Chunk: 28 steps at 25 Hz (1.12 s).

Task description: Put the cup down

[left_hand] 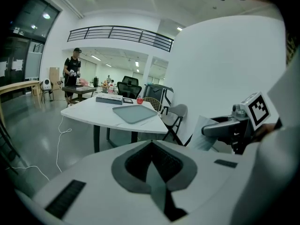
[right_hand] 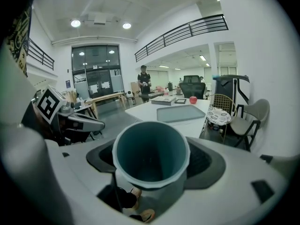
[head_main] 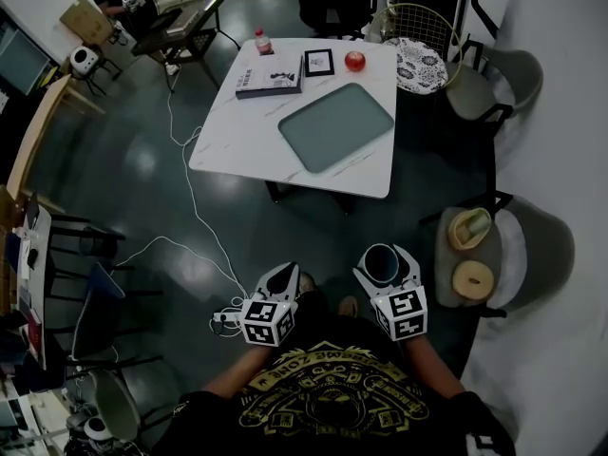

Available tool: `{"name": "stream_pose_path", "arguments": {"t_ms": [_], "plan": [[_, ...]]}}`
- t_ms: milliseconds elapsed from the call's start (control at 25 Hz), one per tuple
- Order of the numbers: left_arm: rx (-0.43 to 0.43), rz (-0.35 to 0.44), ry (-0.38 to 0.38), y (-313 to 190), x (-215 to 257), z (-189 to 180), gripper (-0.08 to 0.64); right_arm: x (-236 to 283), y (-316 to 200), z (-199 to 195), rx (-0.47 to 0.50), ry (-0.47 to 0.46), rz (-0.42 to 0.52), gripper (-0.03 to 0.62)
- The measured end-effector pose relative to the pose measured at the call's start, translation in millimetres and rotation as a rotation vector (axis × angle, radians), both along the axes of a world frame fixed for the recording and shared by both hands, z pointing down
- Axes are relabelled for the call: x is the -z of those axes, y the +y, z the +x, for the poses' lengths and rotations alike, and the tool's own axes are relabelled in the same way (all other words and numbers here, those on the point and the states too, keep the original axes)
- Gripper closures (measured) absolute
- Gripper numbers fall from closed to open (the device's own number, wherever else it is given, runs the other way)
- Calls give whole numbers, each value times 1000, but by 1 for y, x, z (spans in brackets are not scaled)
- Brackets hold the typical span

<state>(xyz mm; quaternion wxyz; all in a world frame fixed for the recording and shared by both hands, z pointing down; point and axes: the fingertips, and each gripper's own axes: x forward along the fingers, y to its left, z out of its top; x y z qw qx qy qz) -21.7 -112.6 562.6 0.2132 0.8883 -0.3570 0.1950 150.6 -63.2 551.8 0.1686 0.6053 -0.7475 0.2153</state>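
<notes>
Jaws of the right gripper (head_main: 385, 266) clamp the upright cup (right_hand: 151, 149), held in the air well short of the table (head_main: 237, 131), on its near side. Left gripper (head_main: 287, 274) jaws are pressed together, empty. Cup not yet down; whole placement remains.

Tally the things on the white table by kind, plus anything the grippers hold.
bottle: 1
book: 1
framed picture: 1
red apple: 1
tray: 1
cup, in the right gripper: 1
Total: 6
</notes>
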Motion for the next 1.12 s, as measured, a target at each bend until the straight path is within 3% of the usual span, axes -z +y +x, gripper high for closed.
{"name": "stream_pose_path", "arguments": {"t_ms": [640, 1120], "plan": [[-78, -3, 69, -107, 10, 8, 550, 26, -89, -1, -94, 58, 1, 202], [-38, -17, 102, -164, 3, -34, 551, 39, -141, -24, -130, 112, -1, 202]]}}
